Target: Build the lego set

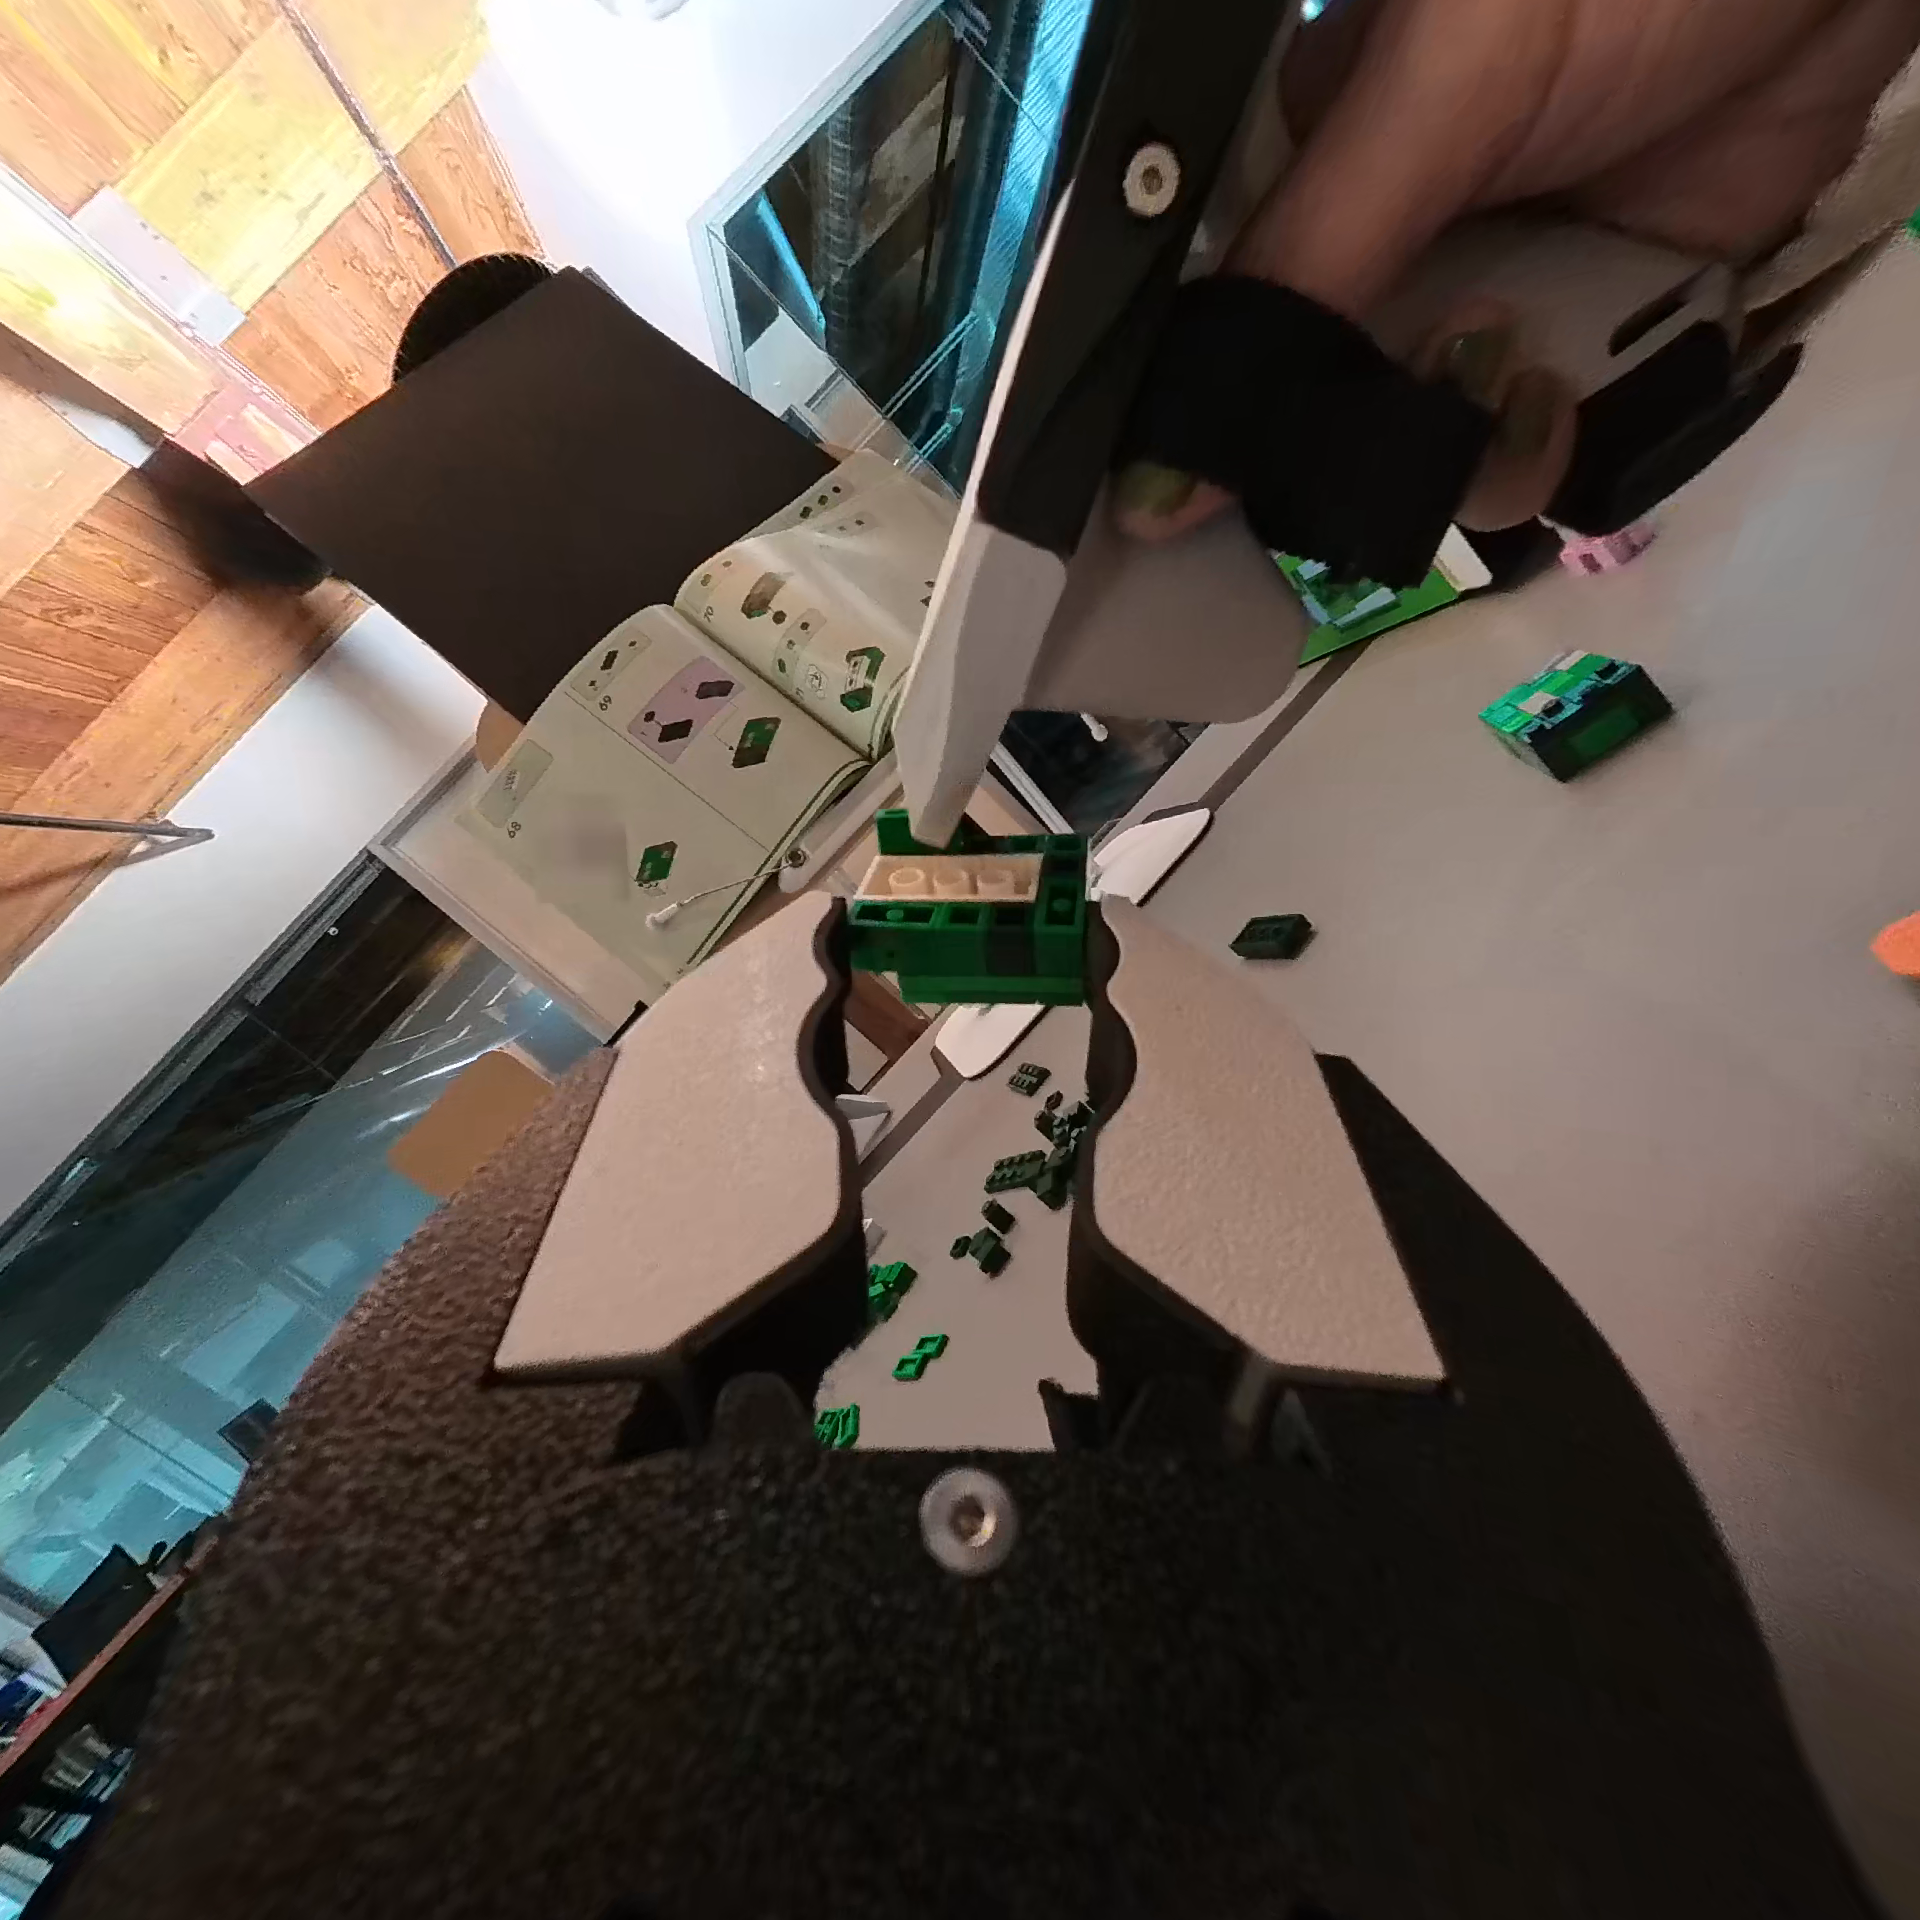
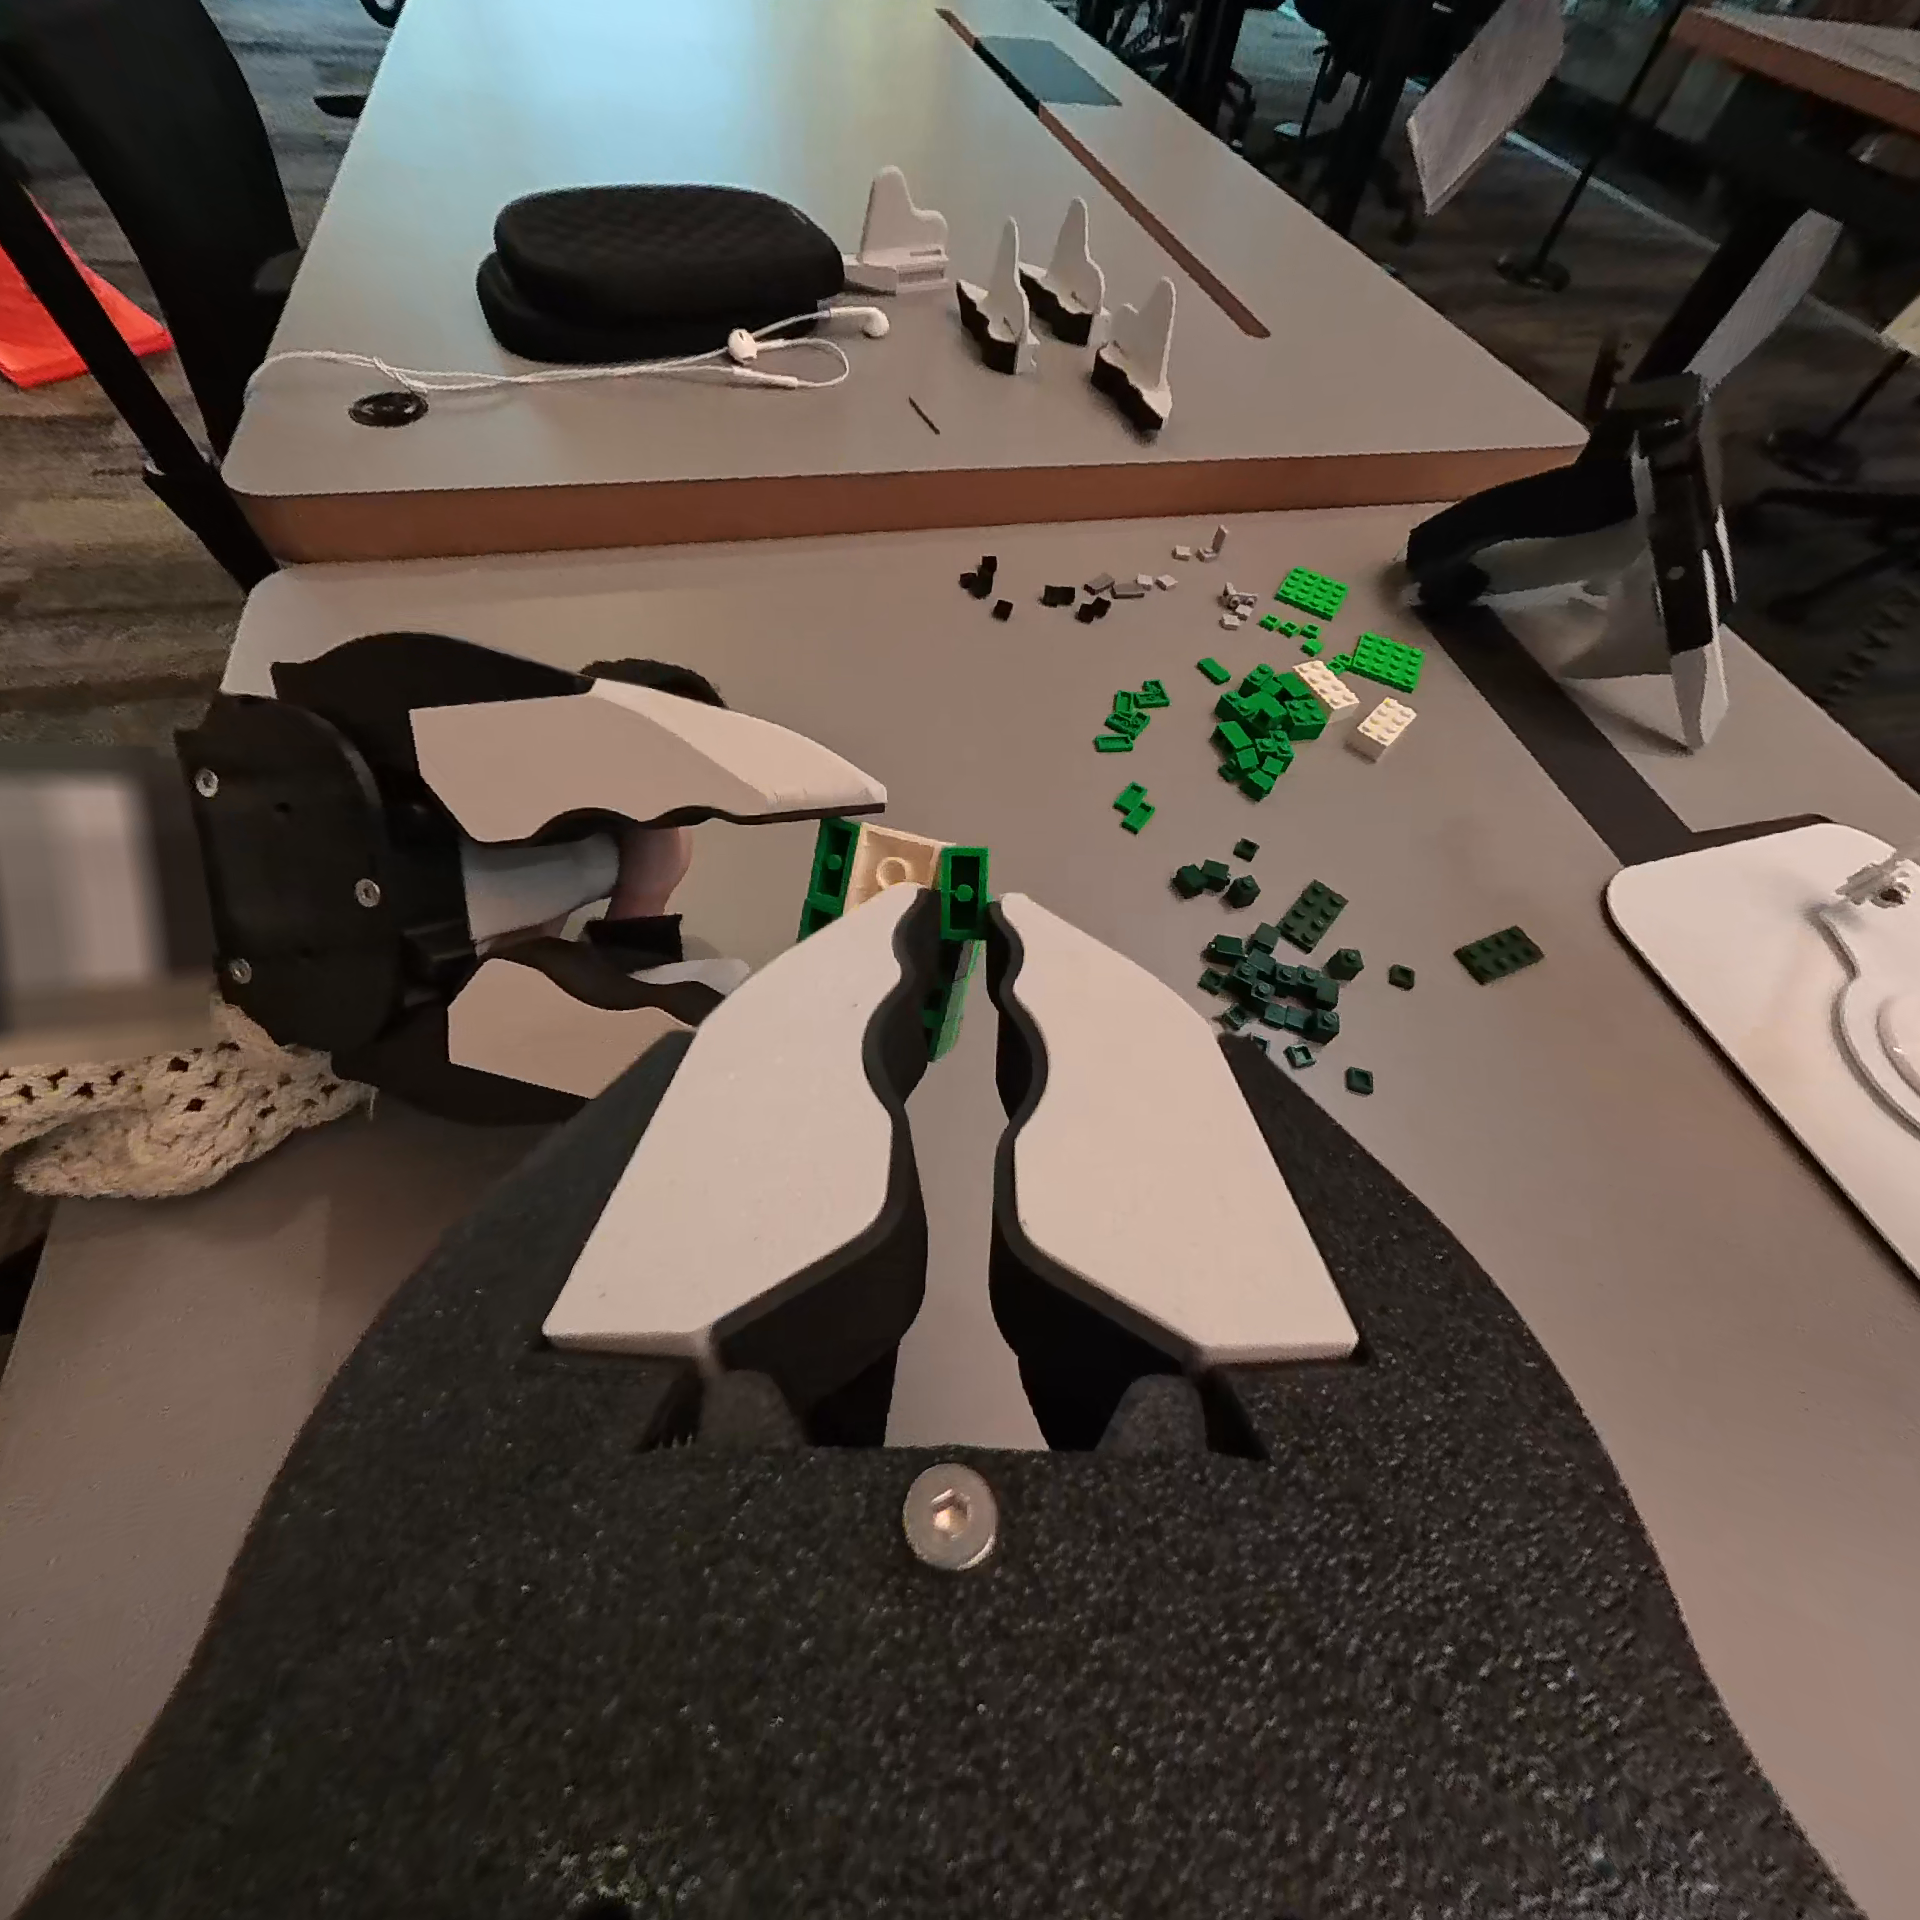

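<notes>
- Left gripper (image 1: 961, 966) is clamped on the green block (image 1: 971, 935), held above the table (image 1: 1558, 1039).
- Right gripper (image 2: 961, 909) pinches the block's edge.
- Loose bricks (image 2: 1262, 727) beyond the block remain, so I judge the build partial.

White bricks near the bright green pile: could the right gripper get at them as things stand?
Probably not right away: the right gripper is shut on the green assembly. The white bricks lie uncovered on the table.
</notes>
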